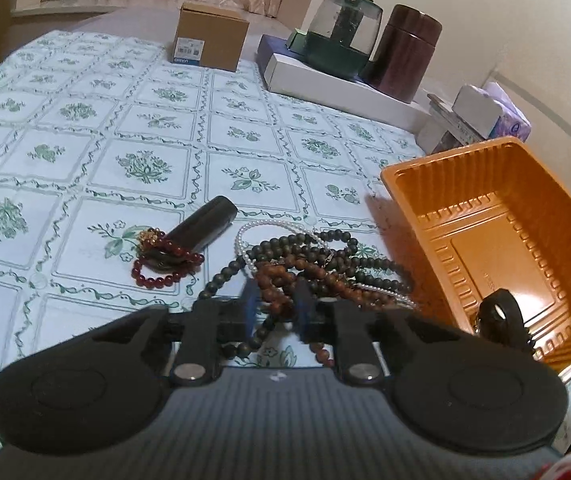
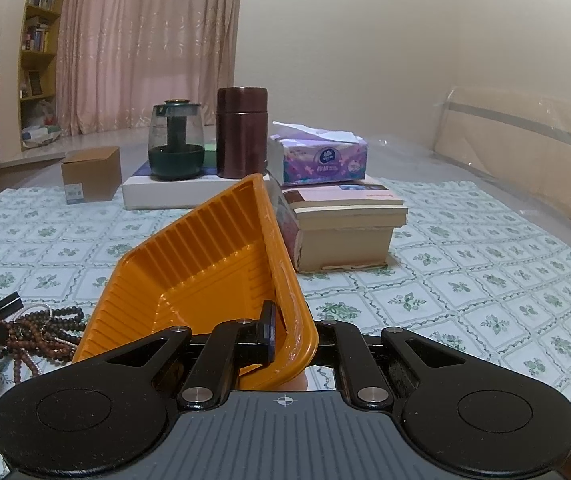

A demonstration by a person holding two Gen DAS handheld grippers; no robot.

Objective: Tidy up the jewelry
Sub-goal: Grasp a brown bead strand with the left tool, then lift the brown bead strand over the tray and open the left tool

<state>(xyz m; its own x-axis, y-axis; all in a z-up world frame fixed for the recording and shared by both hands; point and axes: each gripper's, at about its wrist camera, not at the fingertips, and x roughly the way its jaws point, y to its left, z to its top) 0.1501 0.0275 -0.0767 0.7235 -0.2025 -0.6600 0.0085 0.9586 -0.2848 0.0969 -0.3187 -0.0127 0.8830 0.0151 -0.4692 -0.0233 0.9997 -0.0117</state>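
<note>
The left gripper [image 1: 275, 308] tilts down over a tangled heap of bead strands [image 1: 305, 268] on the flowered tablecloth [image 1: 85, 128], its blue pads closing around brown beads. The right gripper [image 2: 285, 340] is clenched on the near corner of the orange tray [image 2: 205, 256], tipping it up just beside the heap. A red bracelet [image 1: 165, 260] lies apart, farther left.

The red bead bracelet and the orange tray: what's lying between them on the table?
In the left wrist view, a tangled heap of bead necklaces lies between the red bead bracelet and the orange tray: dark, brown and white pearl strands.
</note>
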